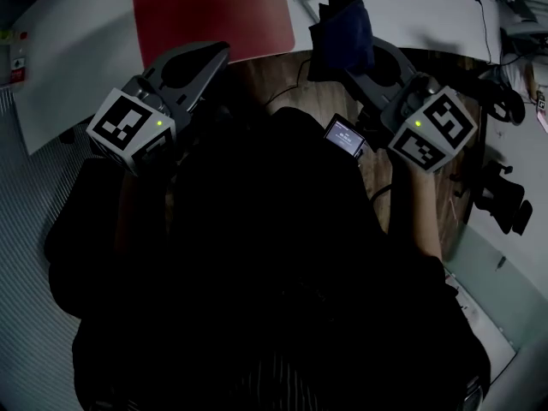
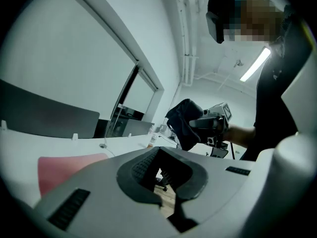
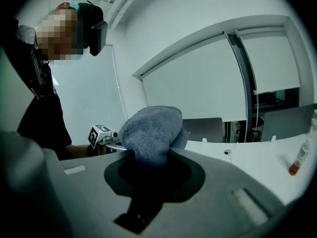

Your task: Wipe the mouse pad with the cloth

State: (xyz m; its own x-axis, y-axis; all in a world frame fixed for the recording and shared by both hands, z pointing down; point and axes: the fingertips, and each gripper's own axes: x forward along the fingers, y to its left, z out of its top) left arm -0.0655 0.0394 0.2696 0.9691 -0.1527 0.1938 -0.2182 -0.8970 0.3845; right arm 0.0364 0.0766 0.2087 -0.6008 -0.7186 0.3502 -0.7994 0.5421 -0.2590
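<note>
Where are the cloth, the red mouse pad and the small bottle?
cloth (image 3: pixel 151 130): right gripper view, middle of its bunched top.
mouse pad (image 1: pixel 214 11): head view, centre of its red surface.
bottle (image 3: pixel 301 156): right gripper view, its body.

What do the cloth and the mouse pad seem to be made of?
The cloth: soft fuzzy fabric, probably microfiber or terry; a fine nap shows and it bunches in folds. The mouse pad: a flat red sheet, matte, with rounded corners; perhaps fabric-topped rubber or foam, but its texture cannot be seen.
</note>
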